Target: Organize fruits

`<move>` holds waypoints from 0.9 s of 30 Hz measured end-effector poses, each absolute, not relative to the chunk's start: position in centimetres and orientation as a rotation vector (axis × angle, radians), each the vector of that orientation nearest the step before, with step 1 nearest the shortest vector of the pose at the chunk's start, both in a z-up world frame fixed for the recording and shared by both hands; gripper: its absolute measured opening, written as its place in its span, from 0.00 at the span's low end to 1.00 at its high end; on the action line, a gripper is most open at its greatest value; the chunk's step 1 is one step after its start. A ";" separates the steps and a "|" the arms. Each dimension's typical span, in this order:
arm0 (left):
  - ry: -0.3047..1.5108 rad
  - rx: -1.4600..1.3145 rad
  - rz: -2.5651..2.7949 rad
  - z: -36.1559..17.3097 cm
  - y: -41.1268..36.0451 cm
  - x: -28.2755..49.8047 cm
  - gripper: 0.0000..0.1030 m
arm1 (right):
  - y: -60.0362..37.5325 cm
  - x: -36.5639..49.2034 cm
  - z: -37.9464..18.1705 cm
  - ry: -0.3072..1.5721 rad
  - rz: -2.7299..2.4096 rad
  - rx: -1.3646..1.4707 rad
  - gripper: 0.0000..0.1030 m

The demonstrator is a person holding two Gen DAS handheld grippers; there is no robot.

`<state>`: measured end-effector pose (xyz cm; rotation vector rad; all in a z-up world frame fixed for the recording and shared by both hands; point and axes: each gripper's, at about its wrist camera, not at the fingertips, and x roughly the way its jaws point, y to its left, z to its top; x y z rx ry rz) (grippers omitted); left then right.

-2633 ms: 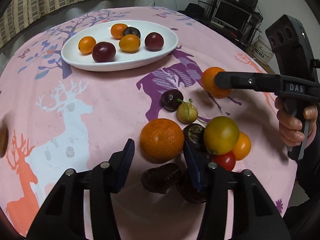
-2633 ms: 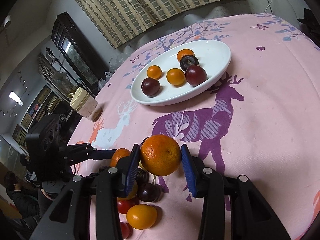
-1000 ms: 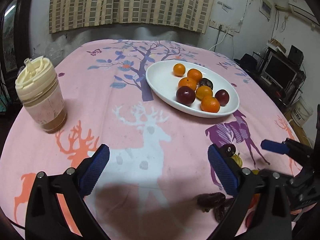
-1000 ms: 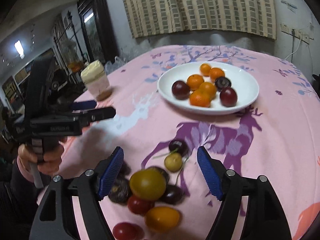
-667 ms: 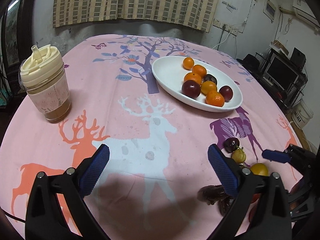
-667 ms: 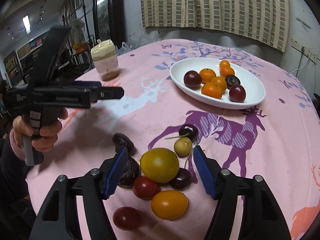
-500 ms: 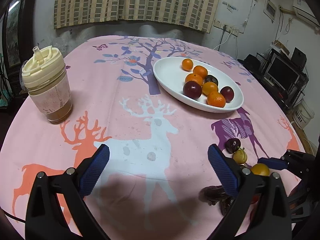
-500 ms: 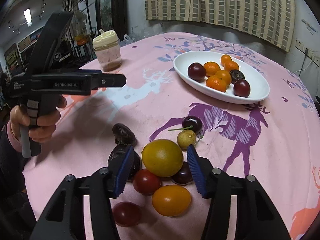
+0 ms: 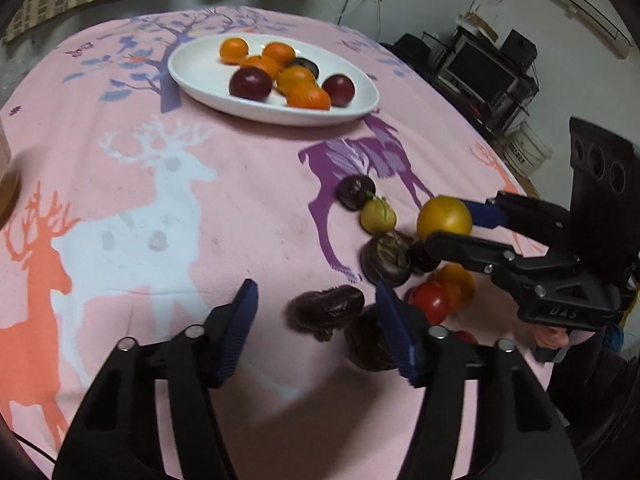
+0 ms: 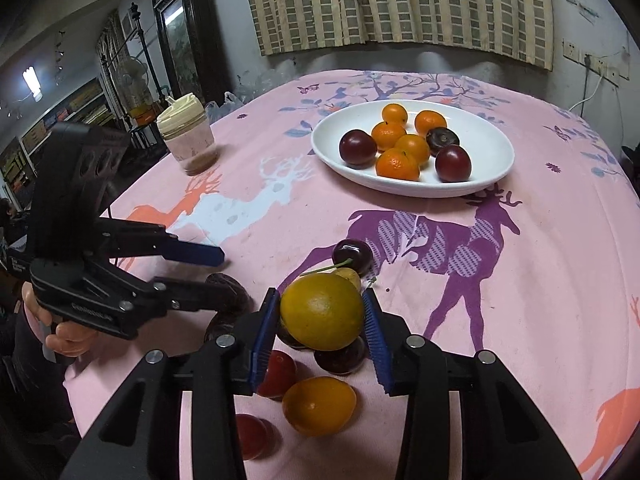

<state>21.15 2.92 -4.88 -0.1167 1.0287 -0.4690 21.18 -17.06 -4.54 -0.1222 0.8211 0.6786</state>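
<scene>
A white oval plate [image 9: 192, 80] [image 10: 496, 168] holds several small oranges and dark plums. Loose fruit lies in a pile on the pink deer-print cloth. My right gripper [image 10: 320, 304] [image 9: 444, 222] is closing, and both blue pads press on a yellow-green citrus [image 10: 320, 312] [image 9: 444, 216] at the top of the pile. My left gripper [image 9: 318, 320] [image 10: 212, 272] points down at the pile's near edge. Its jaws are closing around a dark wrinkled fruit [image 9: 326, 312] [image 10: 230, 294], with a gap still showing on the left side.
Around the held citrus lie a dark cherry [image 10: 352, 254], a small yellow fruit [image 9: 378, 216], a red tomato [image 9: 430, 302], an orange fruit [image 10: 318, 404] and more dark wrinkled fruits [image 9: 386, 256]. A lidded cup [image 10: 188, 136] stands at the far left.
The left gripper tipped down towards the fruit pile and its jaws narrowed around the dark wrinkled fruit. The right jaws closed onto the yellow-green citrus.
</scene>
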 end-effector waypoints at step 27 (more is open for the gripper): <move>1.016 -0.246 -0.455 -4.0 4.8 22.1 0.37 | -17.9 21.7 -3.9 0.795 0.699 -0.070 0.41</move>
